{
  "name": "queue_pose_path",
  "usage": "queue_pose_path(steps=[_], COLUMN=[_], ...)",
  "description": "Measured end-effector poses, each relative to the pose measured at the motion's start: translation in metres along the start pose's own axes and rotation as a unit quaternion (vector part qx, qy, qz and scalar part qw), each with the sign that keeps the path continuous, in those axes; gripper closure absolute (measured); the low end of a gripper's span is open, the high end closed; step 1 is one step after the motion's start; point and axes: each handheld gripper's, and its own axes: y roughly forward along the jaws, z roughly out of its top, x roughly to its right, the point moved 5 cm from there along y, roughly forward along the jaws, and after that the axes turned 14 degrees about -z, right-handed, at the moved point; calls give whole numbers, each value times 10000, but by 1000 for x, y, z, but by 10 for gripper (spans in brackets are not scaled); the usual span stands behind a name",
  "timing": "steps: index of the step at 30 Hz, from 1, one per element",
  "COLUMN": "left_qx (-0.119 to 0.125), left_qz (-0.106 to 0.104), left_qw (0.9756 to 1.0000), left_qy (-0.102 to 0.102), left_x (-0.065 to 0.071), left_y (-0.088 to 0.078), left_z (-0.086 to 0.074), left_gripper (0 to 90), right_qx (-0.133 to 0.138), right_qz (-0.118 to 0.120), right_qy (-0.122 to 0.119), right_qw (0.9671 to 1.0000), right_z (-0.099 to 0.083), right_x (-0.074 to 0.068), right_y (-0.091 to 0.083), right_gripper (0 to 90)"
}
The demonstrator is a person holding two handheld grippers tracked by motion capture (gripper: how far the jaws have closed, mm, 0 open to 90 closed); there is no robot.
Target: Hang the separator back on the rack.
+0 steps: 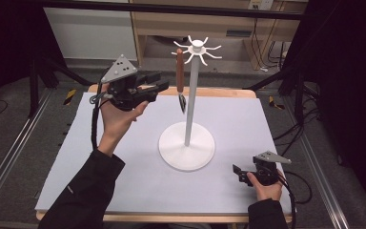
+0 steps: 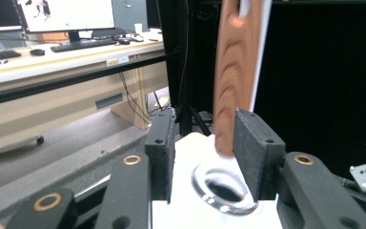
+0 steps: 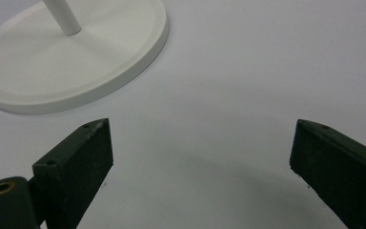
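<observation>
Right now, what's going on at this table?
A person works with a tool in each hand at a white-covered table. A wooden-handled utensil hangs from a hook of the white stand. The left tool is raised beside it; in the left gripper view its jaws stand apart around the wooden handle, which is blurred, and they do not look clamped on it. The right tool rests low near the stand's base, jaws wide open.

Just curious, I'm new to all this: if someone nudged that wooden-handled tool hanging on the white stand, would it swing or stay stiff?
The wooden-handled tool hangs from one hook only, so it would probably swing freely. Its handle looks rigid, unlikely to bend. The white stand has a broad round base, so it probably won't tip.
</observation>
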Motion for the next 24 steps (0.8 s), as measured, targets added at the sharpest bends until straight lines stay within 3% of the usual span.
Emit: queue_pose_path(steps=[8, 13, 16, 23, 24], left_qx=[-42, -124, -202, -397, -397], left_qz=[141, 428, 505, 785, 785], left_qw=[9996, 9984, 9977, 9948, 9948], left_qy=[-221, -353, -401, -521, -521], left_x=[-11, -18, -20, -24, -24], left_y=[-36, -54, -59, -74, -74], left_z=[-40, -73, -86, -137, -137], left_gripper=[515, 454, 433, 401, 399], right_qx=[-9, -30, -10, -9, -9], right_qz=[11, -1, -6, -43, -43], right_qy=[-38, -36, -38, -61, -61], right_qw=[10000, 10000, 10000, 10000, 10000], right_z=[-2, -3, -3, -5, -5], right_x=[0, 0, 0, 1, 1], right_y=[0, -1, -1, -2, -2], right_gripper=[77, 77, 77, 77, 77])
